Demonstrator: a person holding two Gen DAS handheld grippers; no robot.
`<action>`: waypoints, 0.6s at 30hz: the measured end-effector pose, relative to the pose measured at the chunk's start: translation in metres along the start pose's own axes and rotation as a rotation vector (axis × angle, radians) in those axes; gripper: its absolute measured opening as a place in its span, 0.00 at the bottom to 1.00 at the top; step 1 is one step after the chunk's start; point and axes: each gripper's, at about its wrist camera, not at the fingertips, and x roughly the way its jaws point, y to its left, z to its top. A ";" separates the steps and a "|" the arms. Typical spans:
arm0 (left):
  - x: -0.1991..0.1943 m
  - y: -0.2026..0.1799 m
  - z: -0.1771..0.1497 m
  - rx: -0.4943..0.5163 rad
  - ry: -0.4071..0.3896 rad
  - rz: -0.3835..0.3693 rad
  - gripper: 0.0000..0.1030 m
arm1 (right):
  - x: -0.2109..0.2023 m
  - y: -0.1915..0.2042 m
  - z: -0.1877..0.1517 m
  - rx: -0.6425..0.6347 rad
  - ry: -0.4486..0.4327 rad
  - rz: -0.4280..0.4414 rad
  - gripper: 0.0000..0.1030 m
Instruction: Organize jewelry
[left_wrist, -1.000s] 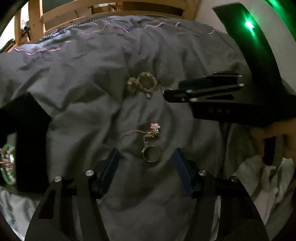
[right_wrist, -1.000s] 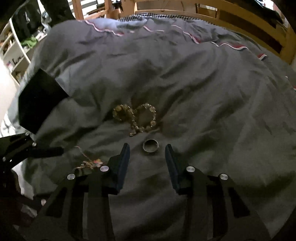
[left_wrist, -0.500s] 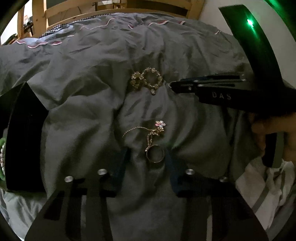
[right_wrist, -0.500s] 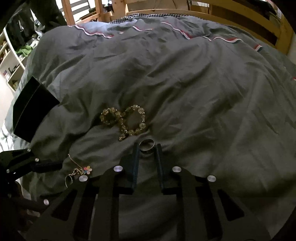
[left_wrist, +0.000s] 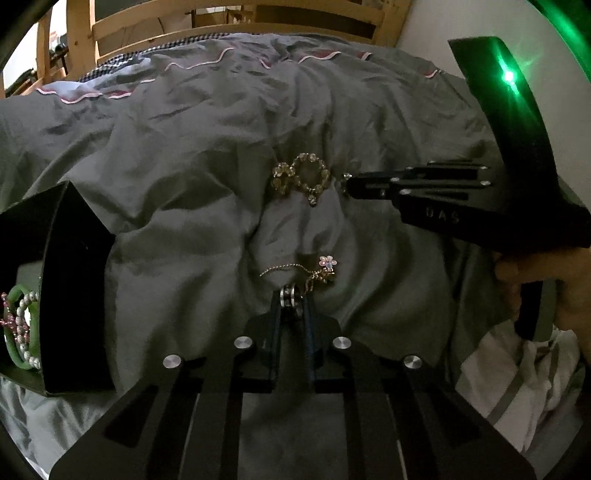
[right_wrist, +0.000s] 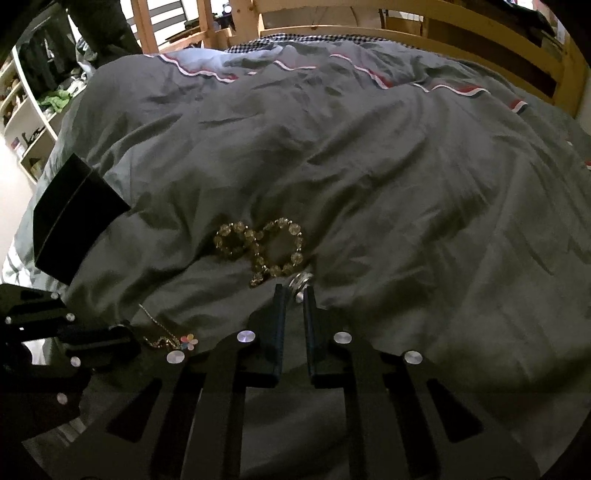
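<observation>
On the grey duvet (left_wrist: 192, 177), my left gripper (left_wrist: 291, 301) is closing its jaws on a silver ring (left_wrist: 291, 292), which stands on edge between the pads. A thin gold chain with a pink flower charm (left_wrist: 327, 263) lies against that ring. My right gripper (right_wrist: 294, 291) is also closing, pinching a second silver ring (right_wrist: 301, 281) at its fingertips. Just beyond it lies a twisted amber bead bracelet (right_wrist: 262, 247). In the left wrist view the right gripper (left_wrist: 347, 184) reaches in from the right beside the bracelet (left_wrist: 301, 177).
An open black jewelry box (left_wrist: 70, 288) at the left holds a green bangle and pearl strands (left_wrist: 22, 328). A wooden bed frame (right_wrist: 406, 33) rims the far side. White cloth (left_wrist: 517, 373) lies at the right. Shelves (right_wrist: 29, 110) stand to the left.
Both grippers went from open around their rings to pinched on them. Each ring has tipped up from flat onto its edge. The hands barely moved.
</observation>
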 end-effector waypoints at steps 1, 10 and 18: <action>0.000 0.000 0.000 0.001 0.002 0.000 0.09 | 0.000 0.000 0.000 0.000 0.001 0.002 0.10; -0.017 0.004 0.007 -0.007 -0.046 0.006 0.06 | -0.009 -0.003 0.002 0.003 -0.054 0.004 0.05; -0.034 0.014 0.015 -0.035 -0.085 0.023 0.06 | -0.014 -0.006 0.003 0.029 -0.080 0.009 0.01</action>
